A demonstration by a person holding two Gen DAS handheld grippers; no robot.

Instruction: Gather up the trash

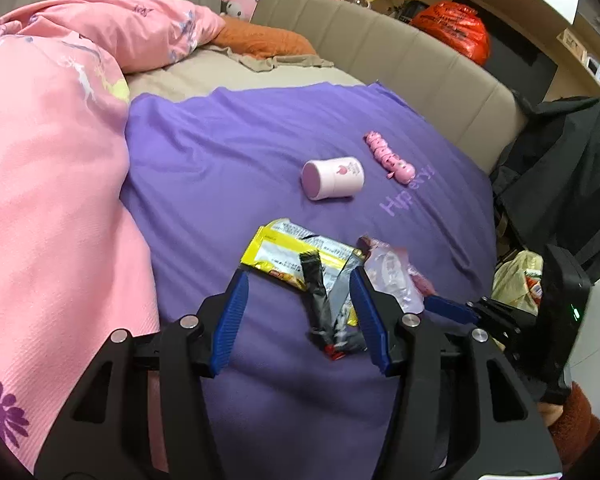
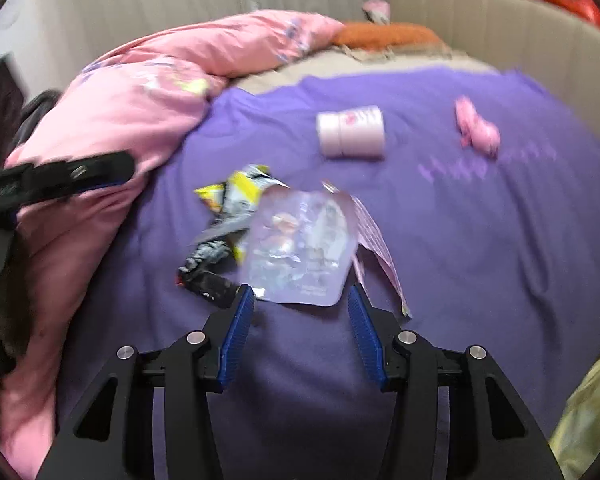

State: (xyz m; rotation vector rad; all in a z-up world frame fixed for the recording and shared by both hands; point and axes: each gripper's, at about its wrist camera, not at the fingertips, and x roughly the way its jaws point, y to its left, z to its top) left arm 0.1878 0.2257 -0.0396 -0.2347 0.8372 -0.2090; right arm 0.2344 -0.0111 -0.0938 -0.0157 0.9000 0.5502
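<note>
Trash lies on a purple blanket on the bed. A yellow wrapper lies flat, a black crumpled wrapper on it, and a clear pink plastic pack to their right. My left gripper is open, its jaws on either side of the black wrapper. My right gripper is open just in front of the clear pink pack, with the yellow wrapper and black wrapper to its left. The right gripper's blue fingers show at the right of the left wrist view.
A pink cup lies on its side further back, with a pink roll beside it. A pink duvet is piled at the left. A beige headboard runs behind. A dark bag and a yellowish bag sit at the right.
</note>
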